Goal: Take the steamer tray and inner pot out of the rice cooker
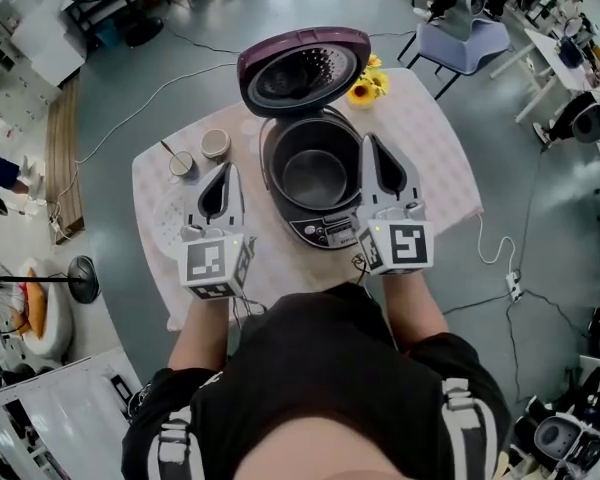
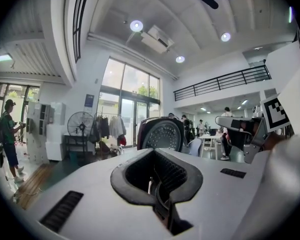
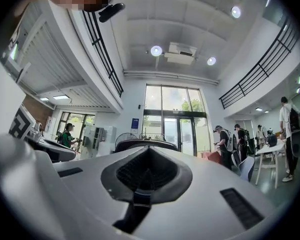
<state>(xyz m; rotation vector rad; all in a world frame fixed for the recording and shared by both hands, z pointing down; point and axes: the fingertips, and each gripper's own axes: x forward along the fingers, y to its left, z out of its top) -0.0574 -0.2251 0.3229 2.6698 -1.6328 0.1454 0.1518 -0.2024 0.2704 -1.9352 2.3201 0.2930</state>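
The rice cooker (image 1: pixel 325 223) stands mid-table with its purple lid (image 1: pixel 302 68) raised. The dark inner pot (image 1: pixel 315 173) sits inside it. A white perforated steamer tray (image 1: pixel 164 218) lies flat on the table to the cooker's left. My left gripper (image 1: pixel 225 175) is shut and empty, held over the table between the tray and the cooker. My right gripper (image 1: pixel 372 148) is also shut and empty, beside the cooker's right rim. In the left gripper view the shut left gripper (image 2: pixel 155 181) points at the lid's underside (image 2: pixel 161 135). The right gripper (image 3: pixel 142 176) points level, with the lid's edge (image 3: pixel 145 144) beyond it.
Two small cups (image 1: pixel 183 163) (image 1: pixel 216 144) stand at the table's back left. Yellow flowers (image 1: pixel 368 85) sit behind the cooker. A chair (image 1: pixel 460 40) stands beyond the table (image 1: pixel 430 158). A cable (image 1: pixel 500 253) runs off the right side. People stand far off in the room.
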